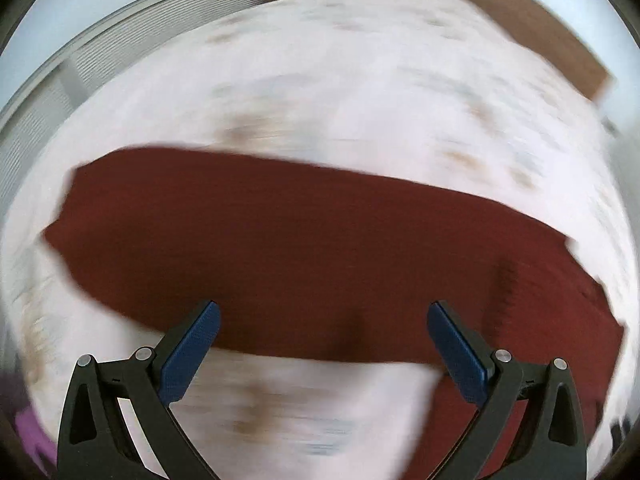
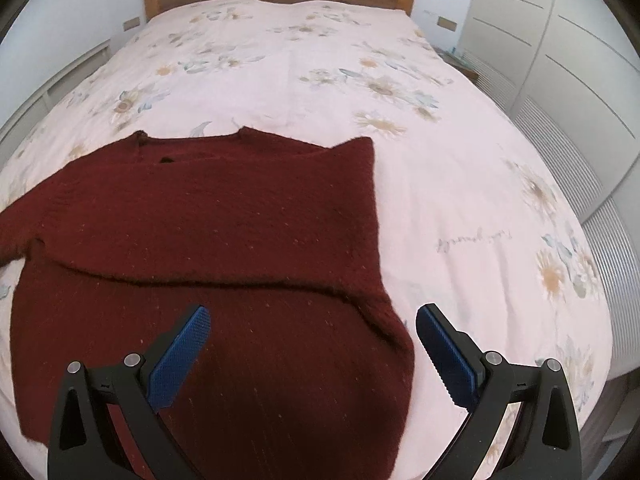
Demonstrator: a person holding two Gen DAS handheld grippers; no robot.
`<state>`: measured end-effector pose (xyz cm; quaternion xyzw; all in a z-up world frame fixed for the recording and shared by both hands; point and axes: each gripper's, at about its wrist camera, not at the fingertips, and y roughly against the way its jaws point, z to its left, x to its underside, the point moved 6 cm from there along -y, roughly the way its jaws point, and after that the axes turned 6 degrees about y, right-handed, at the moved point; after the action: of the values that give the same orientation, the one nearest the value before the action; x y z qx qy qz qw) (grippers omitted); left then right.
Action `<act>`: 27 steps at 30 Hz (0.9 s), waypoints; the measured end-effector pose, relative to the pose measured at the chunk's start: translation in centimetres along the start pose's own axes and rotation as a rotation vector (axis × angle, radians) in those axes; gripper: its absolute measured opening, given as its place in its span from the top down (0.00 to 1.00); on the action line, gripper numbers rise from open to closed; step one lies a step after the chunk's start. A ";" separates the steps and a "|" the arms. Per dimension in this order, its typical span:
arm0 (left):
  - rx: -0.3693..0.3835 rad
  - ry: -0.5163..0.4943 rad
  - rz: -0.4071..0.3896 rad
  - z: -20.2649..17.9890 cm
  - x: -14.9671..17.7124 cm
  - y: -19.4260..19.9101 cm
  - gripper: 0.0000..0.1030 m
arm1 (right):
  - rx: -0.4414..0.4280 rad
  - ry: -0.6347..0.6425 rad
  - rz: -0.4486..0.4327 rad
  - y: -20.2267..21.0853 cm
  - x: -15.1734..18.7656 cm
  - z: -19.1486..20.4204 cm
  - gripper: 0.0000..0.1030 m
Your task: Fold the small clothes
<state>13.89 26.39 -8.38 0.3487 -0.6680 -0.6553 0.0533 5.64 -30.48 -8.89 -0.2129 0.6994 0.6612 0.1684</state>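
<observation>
On the near part of the flowered bedspread (image 2: 420, 168) a dark red knitted sweater (image 2: 224, 216) lies flat, its right sleeve already folded across the chest while the left sleeve (image 2: 20, 224) still stretches out to the left, so the fold looks barely begun. Both the right gripper (image 2: 312, 320), hovering over the sweater's near right hem, and the left gripper (image 1: 322, 314), seen in a blurred view above the cloth, stand spread wide and hold nothing. Judging from this, the other sleeve and the body folds remain.
</observation>
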 end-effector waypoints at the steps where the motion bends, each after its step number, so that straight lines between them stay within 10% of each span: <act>1: -0.020 0.041 -0.001 1.8 -0.5 -0.1 0.01 | 0.002 -0.008 0.005 0.1 0.3 -0.1 0.00; 14: -0.090 0.450 0.082 18.1 -2.9 -2.7 0.02 | 0.028 -0.055 0.052 0.0 2.0 -1.4 0.00; 16: -0.072 0.426 0.066 17.9 -3.4 -2.6 0.10 | 0.031 -0.055 0.057 -0.1 2.1 -1.5 0.00; 21: -0.028 0.357 0.064 16.9 -4.2 -1.9 0.82 | 0.031 -0.060 0.062 -0.4 2.3 -1.6 0.00; 27: -0.034 0.237 0.024 14.1 -5.1 0.3 0.85 | 0.018 -0.058 0.064 -0.5 2.4 -1.5 0.00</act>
<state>10.18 40.88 -8.05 0.4147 -0.6500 -0.6200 0.1456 3.89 -32.16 -10.49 -0.1693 0.7068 0.6657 0.1693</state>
